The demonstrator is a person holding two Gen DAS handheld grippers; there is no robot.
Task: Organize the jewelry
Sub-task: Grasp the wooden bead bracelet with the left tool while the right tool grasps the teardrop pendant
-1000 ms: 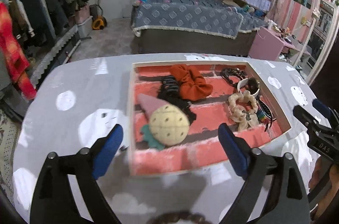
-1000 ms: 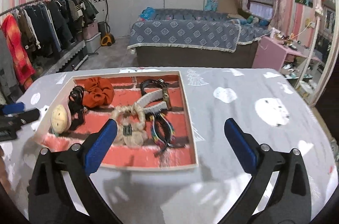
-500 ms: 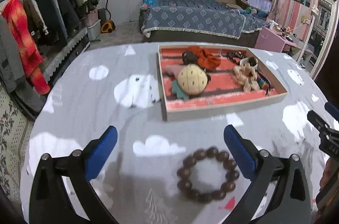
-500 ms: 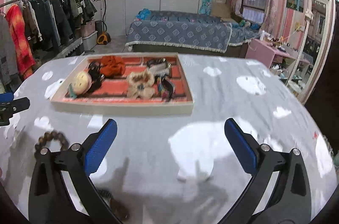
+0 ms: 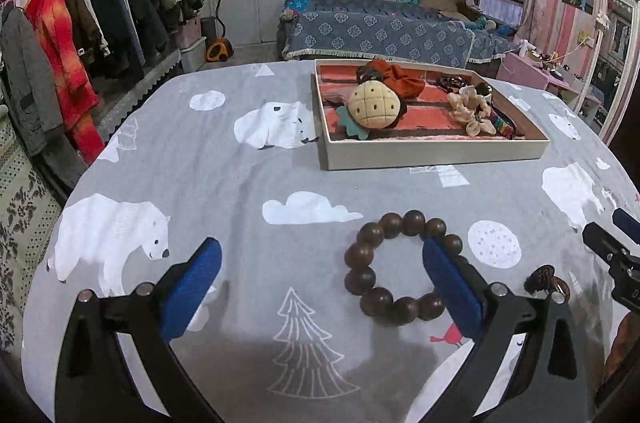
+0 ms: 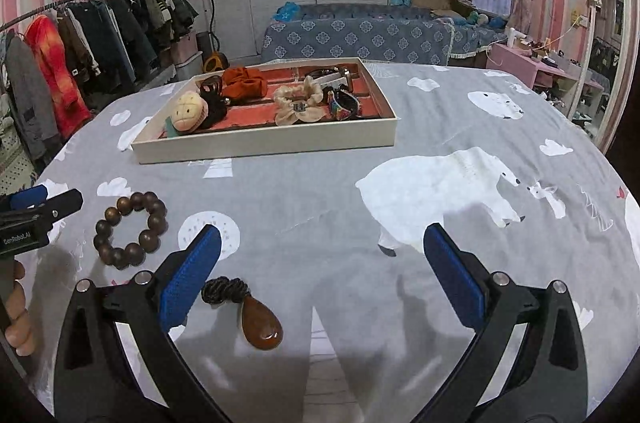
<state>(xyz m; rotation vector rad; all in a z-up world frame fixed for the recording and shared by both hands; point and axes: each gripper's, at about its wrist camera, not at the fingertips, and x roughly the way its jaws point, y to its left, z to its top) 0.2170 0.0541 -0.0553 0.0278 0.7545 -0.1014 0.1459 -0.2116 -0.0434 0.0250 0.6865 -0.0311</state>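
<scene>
Nearest to us in the left wrist view, the left gripper (image 5: 320, 275) stands with its jaws spread wide and nothing between the pads; they have just finished opening to that width. Its right-hand pad overlaps the near right edge of the wooden bead bracelet (image 5: 400, 263), which lies flat on the grey polar-bear tablecloth (image 5: 240, 183), so most of the ring sits to the right of the jaw gap. We judge the step in hand to be the pickup of this bracelet, and to do it well we shift the gripper rightward until a short arc of beads lies squarely between the pads, lower until the tips nearly touch the cloth, and close on the beads alone, since the loose cloth may bunch into the grip. In the right wrist view, the right gripper (image 6: 320, 267) is likewise wide and empty; the amber teardrop pendant (image 6: 260, 323) on its dark knotted cord (image 6: 224, 291) lies just beside the left-hand pad, inside the gap. We grip the cord knot or the pendant's narrow neck rather than its glossy, likely slippery face. Farther off stands the shallow cream tray (image 6: 264, 143), already holding a plush pineapple (image 5: 374, 105), an orange scrunchie (image 5: 400, 77), a cream scrunchie (image 6: 298, 101) and a multicoloured bracelet (image 6: 344, 103); its near right corner shows bare red lining where we judge the two pieces can go.
</scene>
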